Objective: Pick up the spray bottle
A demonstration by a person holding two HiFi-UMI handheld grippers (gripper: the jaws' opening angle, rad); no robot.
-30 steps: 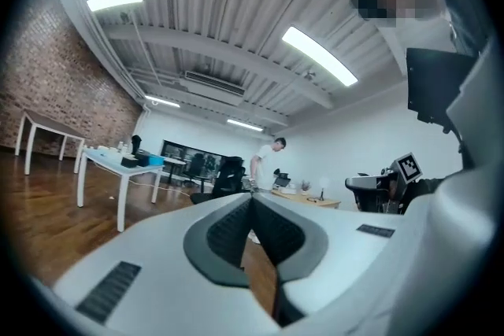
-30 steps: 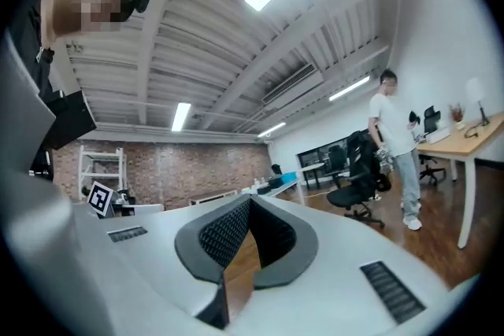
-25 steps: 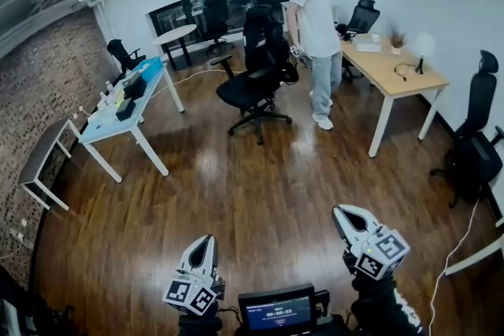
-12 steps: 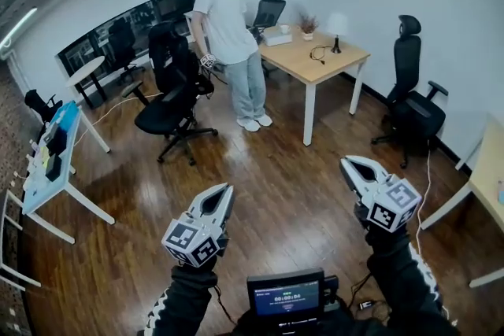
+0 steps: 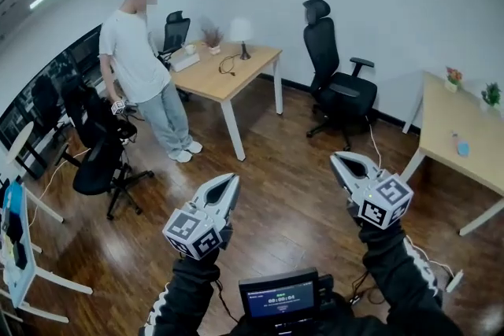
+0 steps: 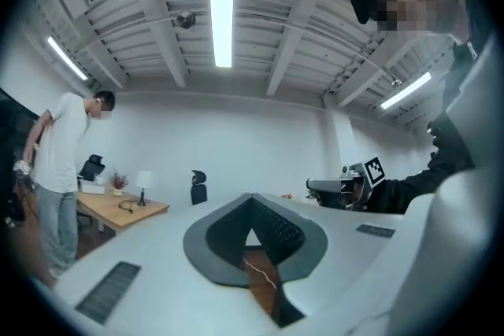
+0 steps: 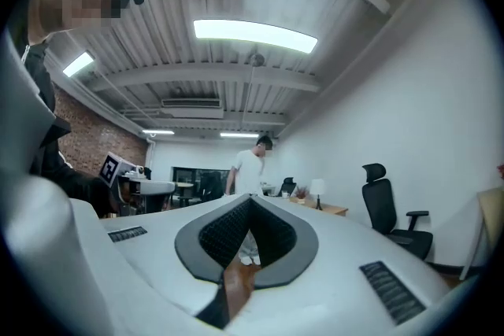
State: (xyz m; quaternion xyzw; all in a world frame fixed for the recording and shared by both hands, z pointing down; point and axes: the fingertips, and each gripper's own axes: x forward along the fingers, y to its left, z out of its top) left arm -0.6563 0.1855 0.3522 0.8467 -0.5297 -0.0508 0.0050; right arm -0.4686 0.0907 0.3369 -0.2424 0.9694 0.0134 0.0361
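No spray bottle can be made out in any view. In the head view my left gripper (image 5: 231, 183) and my right gripper (image 5: 339, 161) are held level over the wooden floor, side by side, both shut and empty. The left gripper view shows its jaws (image 6: 252, 207) meeting at the tip with nothing between them, and my right gripper (image 6: 339, 186) off to the right. In the right gripper view its jaws (image 7: 250, 204) are likewise shut, with my left gripper (image 7: 138, 183) at the left. A small blue item (image 5: 462, 147) lies on the right-hand desk; what it is I cannot tell.
A person (image 5: 142, 67) stands at the left beside a wooden desk (image 5: 236, 71) bearing a lamp. A black office chair (image 5: 339, 90) stands by the far wall, another (image 5: 98, 157) at the left. A second wooden desk (image 5: 465, 122) with two small plants is at the right.
The head view has swung to the right: the person and the wooden desk slid left, and the right-hand desk with plants came into view. Both grippers stayed shut and were carried along.
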